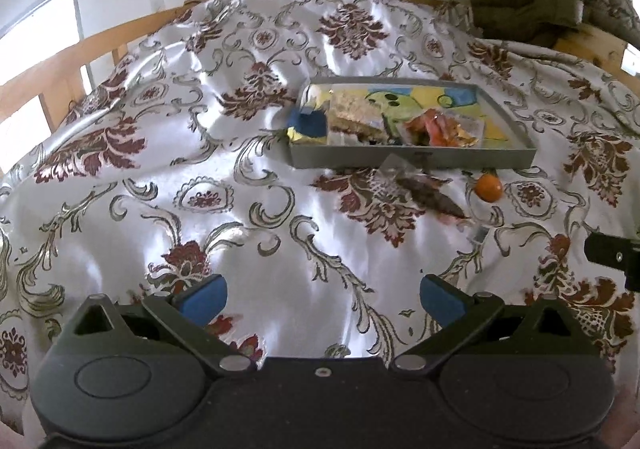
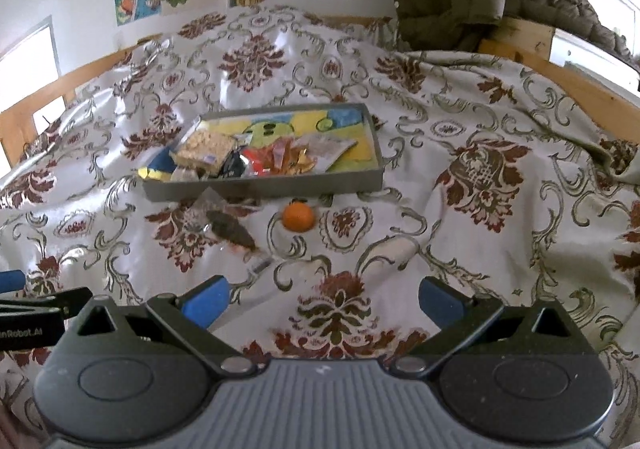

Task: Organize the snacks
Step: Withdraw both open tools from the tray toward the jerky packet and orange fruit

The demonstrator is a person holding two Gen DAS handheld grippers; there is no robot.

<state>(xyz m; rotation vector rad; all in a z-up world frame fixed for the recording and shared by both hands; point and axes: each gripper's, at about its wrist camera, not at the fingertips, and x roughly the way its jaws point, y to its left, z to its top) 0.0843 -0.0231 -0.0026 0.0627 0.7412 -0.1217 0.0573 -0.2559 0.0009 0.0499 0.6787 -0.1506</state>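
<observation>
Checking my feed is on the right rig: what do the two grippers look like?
Both look alike: the left gripper and right gripper each have two blue padded fingers on black angled linkage arms with silver pivot pins, set on a dark body with two round housings. The right body has a ribbed grey centre panel; the left's is smooth. White lettering marks the left gripper's side in the right view. No cables or sleeves show.

A shallow grey tray (image 2: pixel 362 179) on the bed holds several wrapped snacks (image 2: pixel 276 159); a clear-wrapped dark snack (image 2: pixel 230 231) and an orange (image 2: pixel 298 217) lie just before it.
</observation>
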